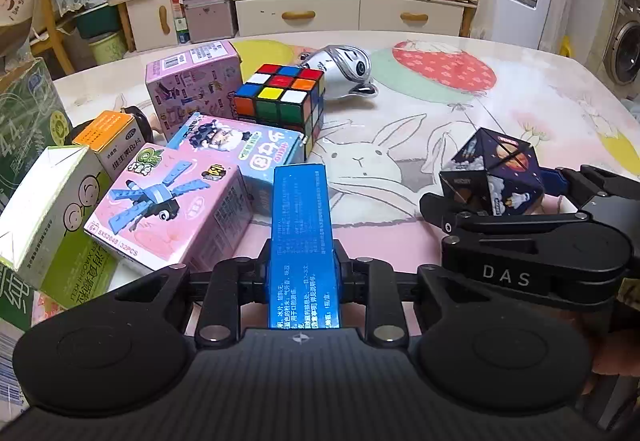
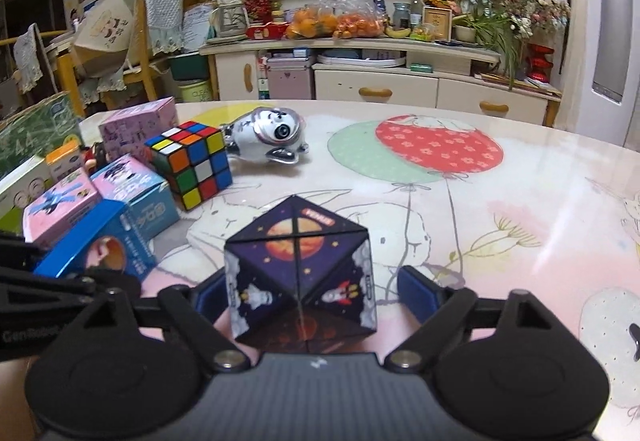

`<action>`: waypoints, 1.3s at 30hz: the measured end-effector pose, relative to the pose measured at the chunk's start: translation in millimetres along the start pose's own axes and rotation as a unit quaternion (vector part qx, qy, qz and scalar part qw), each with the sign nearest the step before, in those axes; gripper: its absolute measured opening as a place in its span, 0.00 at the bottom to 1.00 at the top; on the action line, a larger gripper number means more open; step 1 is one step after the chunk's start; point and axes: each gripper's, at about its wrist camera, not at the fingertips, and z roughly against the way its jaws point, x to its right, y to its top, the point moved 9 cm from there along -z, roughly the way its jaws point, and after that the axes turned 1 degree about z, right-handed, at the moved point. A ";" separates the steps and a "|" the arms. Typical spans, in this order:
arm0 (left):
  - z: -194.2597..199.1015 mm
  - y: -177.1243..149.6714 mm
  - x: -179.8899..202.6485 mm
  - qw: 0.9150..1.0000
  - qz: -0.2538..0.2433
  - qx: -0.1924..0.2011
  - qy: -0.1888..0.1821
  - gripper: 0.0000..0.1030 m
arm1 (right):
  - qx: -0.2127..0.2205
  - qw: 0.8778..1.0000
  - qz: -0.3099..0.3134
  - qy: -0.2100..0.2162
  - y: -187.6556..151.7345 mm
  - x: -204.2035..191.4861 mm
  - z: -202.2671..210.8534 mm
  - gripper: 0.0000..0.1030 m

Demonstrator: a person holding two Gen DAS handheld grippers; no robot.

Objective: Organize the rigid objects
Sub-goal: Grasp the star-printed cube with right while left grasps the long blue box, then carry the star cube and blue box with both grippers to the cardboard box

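A narrow blue box with white print lies lengthwise in my left gripper, which is shut on its sides. The box's far end points at the cluster of cartons on the left. A dark cube with space pictures stands on the table between the jaws of my right gripper. Those jaws are open: the right pad is clear of the cube, while the left pad sits close beside it. The left wrist view shows the same space cube at the right, with the right gripper around it.
Left of the blue box stand a pink dragonfly brick box, a pink-and-blue box, a tall pink box, an orange-topped box and a white-green carton. A Rubik's cube and a silver toy sit behind.
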 end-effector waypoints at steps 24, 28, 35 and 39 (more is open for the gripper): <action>38.1 6.3 -6.4 0.998 -0.019 0.042 -0.046 0.29 | 0.006 0.999 -0.042 -0.019 -1.3 -18.6 9.7 0.55; 53.1 12.8 -9.0 0.996 -0.027 0.061 -0.054 0.29 | 0.011 0.999 -0.049 -0.011 4.4 -30.1 18.2 0.55; 76.4 25.6 -25.0 0.994 -0.025 0.088 -0.055 0.29 | 0.029 0.999 -0.039 0.004 22.0 -57.5 37.8 0.55; 87.8 32.2 -41.7 0.994 -0.013 0.098 -0.053 0.29 | 0.040 0.999 -0.020 0.013 32.7 -81.5 47.7 0.55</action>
